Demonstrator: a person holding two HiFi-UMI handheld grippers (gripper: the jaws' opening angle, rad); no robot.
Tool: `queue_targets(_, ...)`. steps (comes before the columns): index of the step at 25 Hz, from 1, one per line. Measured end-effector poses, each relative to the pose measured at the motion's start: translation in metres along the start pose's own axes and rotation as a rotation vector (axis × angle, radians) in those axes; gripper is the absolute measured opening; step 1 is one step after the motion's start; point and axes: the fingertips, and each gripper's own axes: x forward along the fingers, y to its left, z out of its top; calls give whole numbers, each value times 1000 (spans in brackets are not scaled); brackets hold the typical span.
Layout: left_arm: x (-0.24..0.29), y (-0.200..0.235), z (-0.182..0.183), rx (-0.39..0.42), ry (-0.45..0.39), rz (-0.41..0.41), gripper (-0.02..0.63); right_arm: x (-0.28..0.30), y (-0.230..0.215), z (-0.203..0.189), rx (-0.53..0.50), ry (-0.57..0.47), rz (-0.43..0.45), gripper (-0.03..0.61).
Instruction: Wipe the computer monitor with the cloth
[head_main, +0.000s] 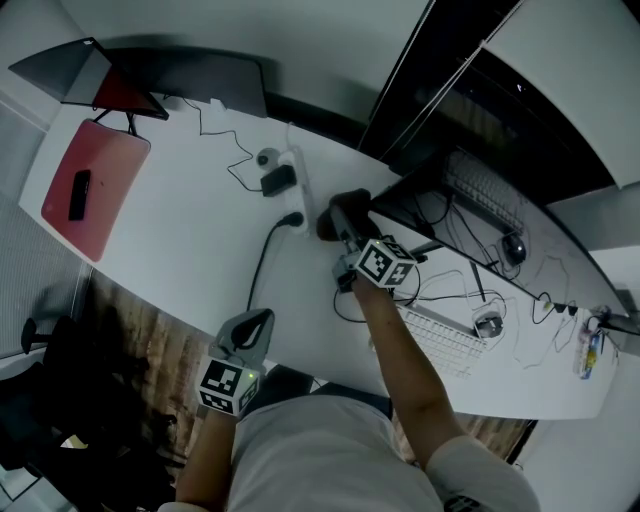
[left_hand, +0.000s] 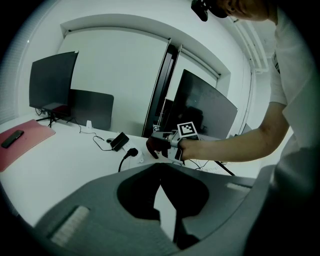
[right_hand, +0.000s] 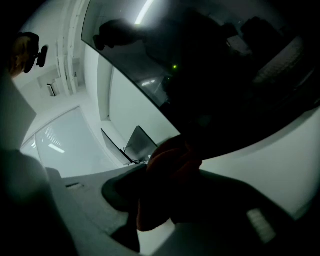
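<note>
A dark red cloth (head_main: 342, 205) is clamped in my right gripper (head_main: 338, 222), held over the white desk (head_main: 180, 250) at the lower left corner of the big dark monitor (head_main: 480, 110). In the right gripper view the cloth (right_hand: 170, 175) bunches between the jaws, right under the monitor's black screen (right_hand: 225, 75). The left gripper view shows that cloth (left_hand: 156, 146) in front of the monitor (left_hand: 207, 112). My left gripper (head_main: 258, 322) hovers at the desk's near edge, apart from the cloth; its jaws look shut and hold nothing (left_hand: 162, 200).
A power strip (head_main: 292, 190) with plugs and cables lies left of the cloth. A white keyboard (head_main: 445, 342) and a mouse (head_main: 513, 247) sit to the right among wires. At the far left lie a red mat (head_main: 100, 180), a remote (head_main: 79, 194) and a second screen (head_main: 95, 75).
</note>
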Motion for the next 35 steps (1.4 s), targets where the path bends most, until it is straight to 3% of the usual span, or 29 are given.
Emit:
queue_targets(11, -1, -4, 4, 12, -12, -2, 9, -11, 7, 27, 190, -133, 8, 163)
queue_targets(21, 0, -9, 11, 21, -28, -16, 9, -25, 41, 65, 217, -239, 61, 163)
queue_targets(35, 2, -17, 40, 54, -77, -44, 9, -54, 120, 148, 234, -406, 177, 163)
